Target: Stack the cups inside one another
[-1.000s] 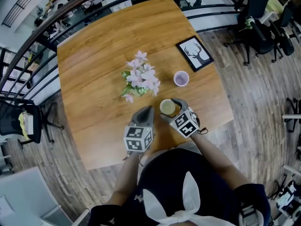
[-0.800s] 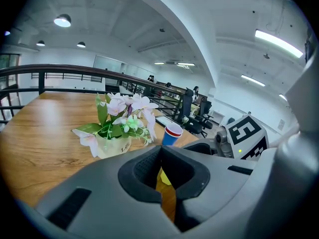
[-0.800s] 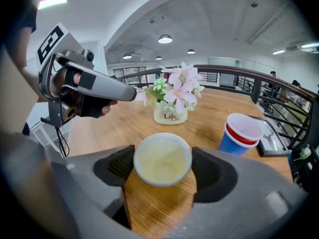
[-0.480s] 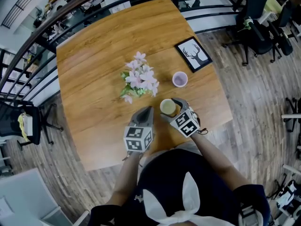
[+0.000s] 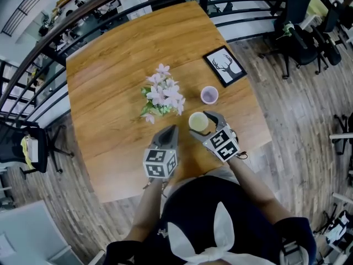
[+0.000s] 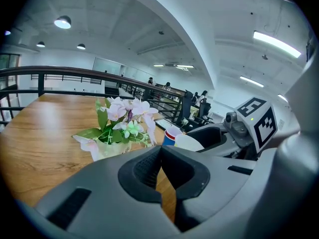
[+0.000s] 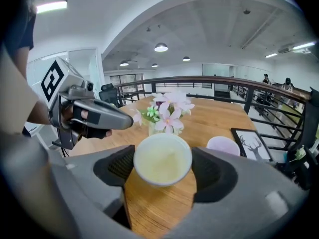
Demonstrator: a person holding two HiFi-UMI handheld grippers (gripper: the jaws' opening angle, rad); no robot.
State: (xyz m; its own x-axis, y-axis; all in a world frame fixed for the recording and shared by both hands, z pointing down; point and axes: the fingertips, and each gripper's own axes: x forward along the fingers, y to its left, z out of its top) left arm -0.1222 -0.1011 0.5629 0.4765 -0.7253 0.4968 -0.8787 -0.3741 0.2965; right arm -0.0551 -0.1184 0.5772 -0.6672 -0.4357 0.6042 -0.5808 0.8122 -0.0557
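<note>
Table [image 5: 110,81]: wood, visible grain, smooth satin sheen; floor [image 5: 298,109] at 3 o'clock also wood planks, duller. Yellow cup [image 7: 162,159] and purple cup [image 7: 223,145] at its 2 o'clock: smooth, matt, plastic-looking. Left gripper [image 5: 172,130] and right gripper [image 5: 202,122]: matt grey plastic shells, dark ribbed pads [image 7: 122,165]; railing [image 6: 50,70] looks like dark metal.

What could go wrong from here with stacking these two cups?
The right claw pinches the pale yellow round cup only by its sides, so it may slip or tilt. The pale purple cup stands loose near the black-framed deer picture; an off-centre lowering could tip it. The pink flower bunch is close, and a wide swing might brush it.
</note>
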